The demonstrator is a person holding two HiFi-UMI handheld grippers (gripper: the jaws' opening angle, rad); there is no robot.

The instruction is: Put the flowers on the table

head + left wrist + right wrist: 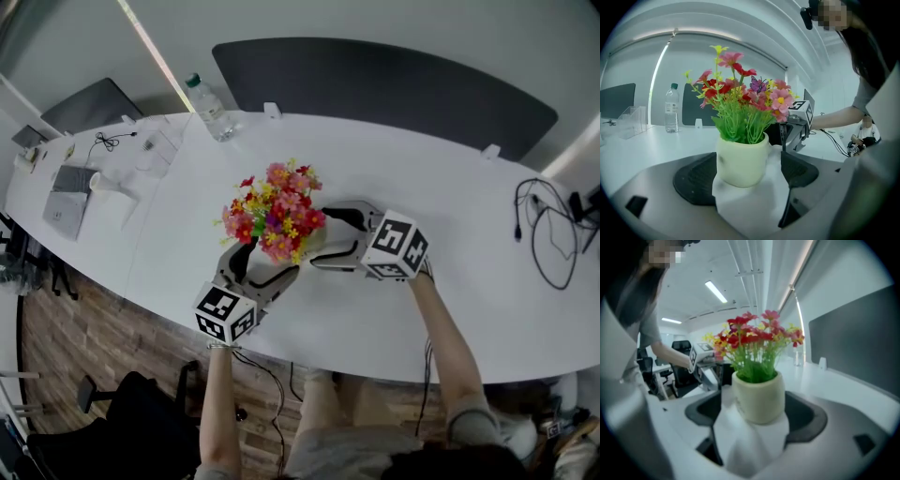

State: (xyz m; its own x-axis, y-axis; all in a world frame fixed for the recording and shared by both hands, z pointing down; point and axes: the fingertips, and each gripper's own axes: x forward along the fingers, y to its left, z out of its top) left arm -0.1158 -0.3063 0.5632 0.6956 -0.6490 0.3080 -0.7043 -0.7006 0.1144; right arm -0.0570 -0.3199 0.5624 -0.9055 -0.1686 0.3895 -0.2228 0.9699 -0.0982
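Observation:
A cream pot of red, pink and yellow artificial flowers (275, 222) stands on the white table (450, 300) near its middle. My left gripper (262, 264) reaches in from the near left and is open, with a jaw on each side of the pot (740, 161). The left pad sits close against the pot, and the right pad stands a little apart from it. My right gripper (330, 236) comes in from the right, also open, its jaws flanking the same pot (759, 397) with thin gaps. In the left gripper view, the right gripper's marker cube (800, 111) shows behind the blooms.
A water bottle (208, 106) stands at the table's far edge. A laptop (66, 192), papers and small items lie at the far left. Black cables (548, 230) trail at the right end. A dark panel (375, 84) lies beyond the table.

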